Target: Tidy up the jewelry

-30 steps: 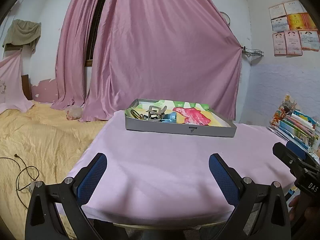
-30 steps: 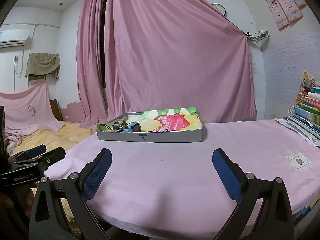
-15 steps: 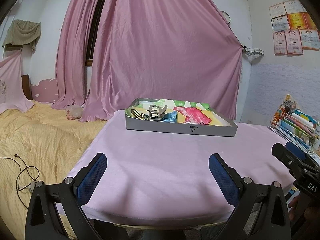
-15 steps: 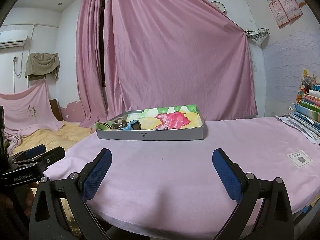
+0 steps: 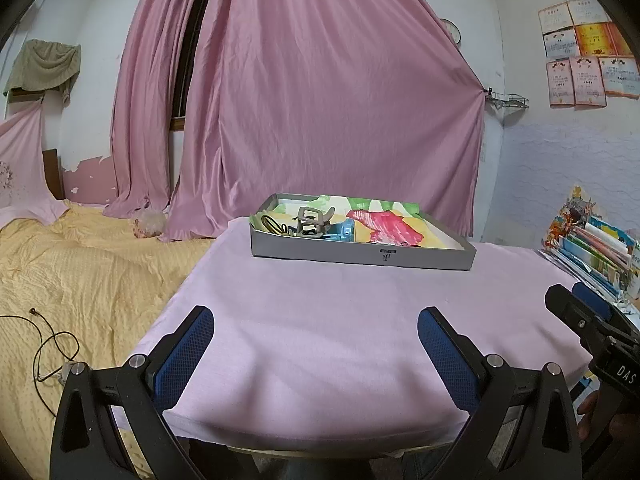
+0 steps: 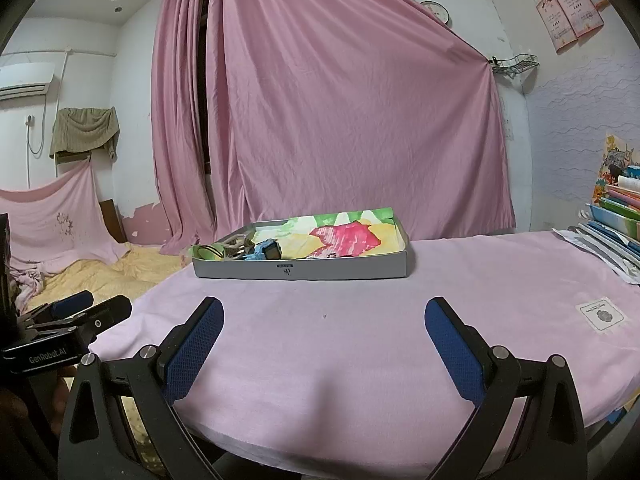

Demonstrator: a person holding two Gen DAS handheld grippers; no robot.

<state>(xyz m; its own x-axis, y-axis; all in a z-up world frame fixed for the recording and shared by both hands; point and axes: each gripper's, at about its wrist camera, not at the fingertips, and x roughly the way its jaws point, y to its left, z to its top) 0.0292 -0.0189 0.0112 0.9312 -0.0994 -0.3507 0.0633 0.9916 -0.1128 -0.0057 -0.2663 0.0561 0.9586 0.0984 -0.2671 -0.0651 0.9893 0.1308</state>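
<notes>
1. Pink curtains point(image 5: 320, 100) back a pink-covered tabletop point(image 5: 340, 320), with a yellow bed point(image 5: 80, 272) at its left.
2. Across the tabletop's far side lies a grey tray point(image 5: 360, 254), long axis left to right, straight ahead of both tongs and well apart.
3. Jewelry sits at the tray's left end: a grey claw clip point(image 5: 312, 222) beside a blue piece point(image 5: 342, 232), likely nearer the left tongs point(image 5: 316, 336).
4. Left tongs and right tongs point(image 6: 324, 326) are spread wide, empty.
5. Writing: "GenRobot.AI" point(image 6: 47, 358); "DAS" point(image 5: 624, 372).

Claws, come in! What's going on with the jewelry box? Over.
Left claw open, right claw open, both empty. Hair clip sits in tray. Nothing in the way.
</notes>
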